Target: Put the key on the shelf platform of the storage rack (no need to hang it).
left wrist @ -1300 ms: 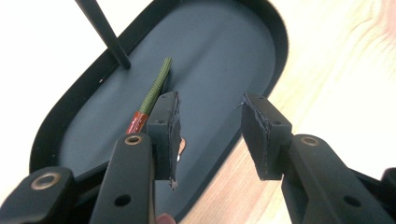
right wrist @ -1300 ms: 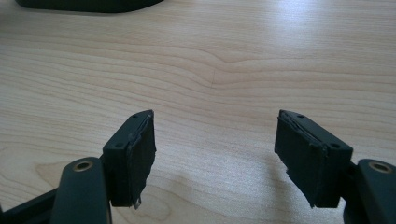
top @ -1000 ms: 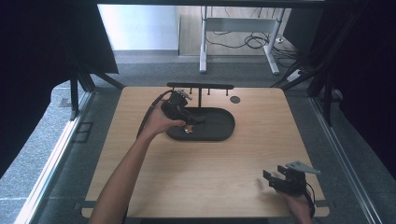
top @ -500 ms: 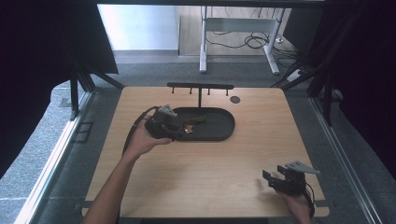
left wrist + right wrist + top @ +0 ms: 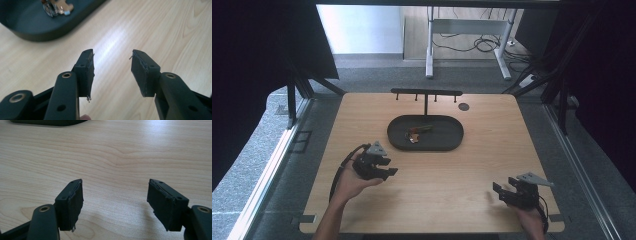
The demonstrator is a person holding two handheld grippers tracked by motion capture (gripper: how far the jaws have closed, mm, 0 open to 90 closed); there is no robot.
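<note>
A black oval tray point(image 5: 447, 142) lies at the table's middle back, with a small brown and silver keyring-like item point(image 5: 416, 134) inside it. The same tray point(image 5: 32, 35) and item point(image 5: 56, 7) appear at the top left of the left gripper view. My left gripper point(image 5: 384, 167) hovers over bare wood in front of the tray's left end, open, its jaws having just been opening with nothing between them point(image 5: 112, 67). My right gripper point(image 5: 502, 192) rests near the front right corner, open and holding nothing point(image 5: 115, 202).
A black T-shaped rack with small hooks point(image 5: 427, 94) stands behind the tray. A dark round disc point(image 5: 463, 106) is set into the table at the back right. The wooden table point(image 5: 472, 175) ends close in front of both hands.
My left hand has drawn back from the tray toward the front left and sunk lower. Its jaws stand wider now. The small item stays in the tray. The right hand has kept still.
</note>
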